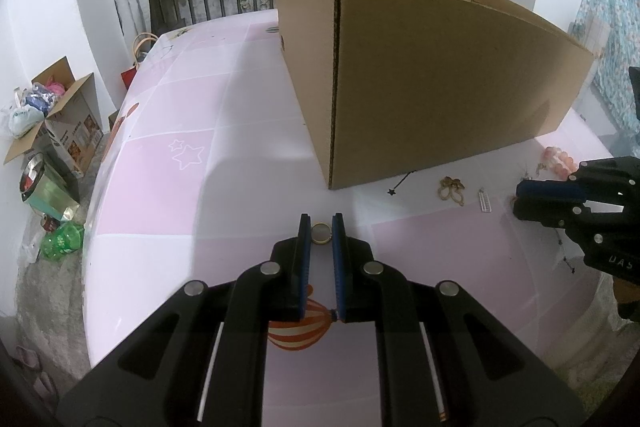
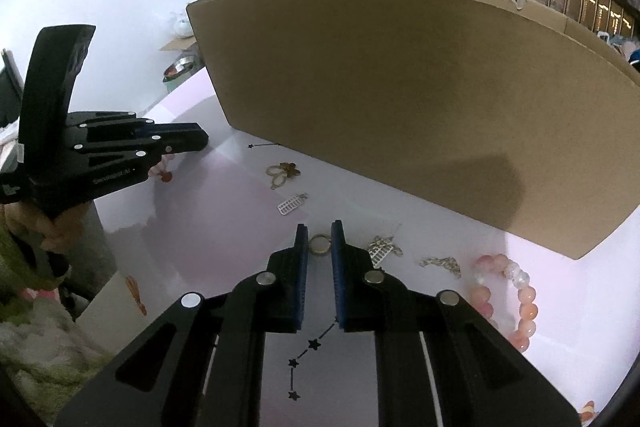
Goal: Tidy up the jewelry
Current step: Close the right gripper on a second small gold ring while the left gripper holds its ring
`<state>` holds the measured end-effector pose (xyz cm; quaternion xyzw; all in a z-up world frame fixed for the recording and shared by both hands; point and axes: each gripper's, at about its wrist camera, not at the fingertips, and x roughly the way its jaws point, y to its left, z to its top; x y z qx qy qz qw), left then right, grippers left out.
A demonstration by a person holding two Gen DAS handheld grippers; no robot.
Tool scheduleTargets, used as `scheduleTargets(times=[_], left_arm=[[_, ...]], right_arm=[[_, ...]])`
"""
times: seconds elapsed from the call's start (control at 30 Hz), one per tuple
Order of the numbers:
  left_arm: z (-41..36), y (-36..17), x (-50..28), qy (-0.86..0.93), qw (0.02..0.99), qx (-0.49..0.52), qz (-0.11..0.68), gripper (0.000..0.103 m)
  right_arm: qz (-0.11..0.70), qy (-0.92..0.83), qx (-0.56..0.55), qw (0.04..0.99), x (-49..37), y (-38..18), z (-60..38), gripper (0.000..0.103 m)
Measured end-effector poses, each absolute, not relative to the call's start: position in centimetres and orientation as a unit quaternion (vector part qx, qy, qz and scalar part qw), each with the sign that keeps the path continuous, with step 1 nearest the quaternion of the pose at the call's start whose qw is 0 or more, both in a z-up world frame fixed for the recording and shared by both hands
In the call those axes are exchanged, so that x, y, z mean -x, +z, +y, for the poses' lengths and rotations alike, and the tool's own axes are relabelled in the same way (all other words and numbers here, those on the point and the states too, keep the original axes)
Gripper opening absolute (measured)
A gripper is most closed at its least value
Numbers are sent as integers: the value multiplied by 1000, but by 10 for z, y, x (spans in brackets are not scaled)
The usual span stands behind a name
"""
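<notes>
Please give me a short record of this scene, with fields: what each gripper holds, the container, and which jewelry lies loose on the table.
left gripper: shut on a gold ring
right gripper: shut on a second ring
container: cardboard box, behind the jewelry; inside not visible
loose jewelry: pink bead bracelet, black star chain, gold flower earrings, silver pendant
surface: pink table
</notes>
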<state>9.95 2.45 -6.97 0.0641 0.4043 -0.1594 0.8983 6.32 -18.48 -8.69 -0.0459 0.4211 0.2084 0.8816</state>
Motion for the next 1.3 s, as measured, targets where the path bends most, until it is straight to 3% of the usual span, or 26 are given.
scheduleTargets(times=[0.07, 0.1, 0.37, 0.47, 0.53, 0.67, 0.9, 0.97, 1.3], left_arm=[[26, -69, -100, -160, 899, -63, 404, 10], [26, -69, -100, -160, 899, -62, 403, 10], [30, -68, -99, -159, 900, -60, 400, 10], [31, -68, -98, -159, 900, -59, 401, 9], [31, -68, -98, -160, 900, -59, 401, 10], [30, -68, -97, -162, 900, -61, 400, 10], [30, -69, -96, -162, 900, -61, 401, 10], [29, -69, -96, -162, 900, -61, 401, 10], [30, -71, -97, -160, 900, -60, 401, 9]], right_arm=[[421, 208, 43, 882, -63, -86, -186, 11], [422, 209, 42, 881, -63, -87, -187, 4], [419, 217, 38, 881, -61, -80, -190, 4], [422, 223, 45, 877, -63, -79, -190, 10], [424, 228, 51, 875, -66, -79, -191, 19], [431, 243, 75, 866, -70, -83, -189, 21], [435, 265, 106, 854, -76, -87, -182, 20], [435, 265, 113, 853, -78, -87, -179, 11], [436, 268, 96, 854, -80, -88, -181, 10]])
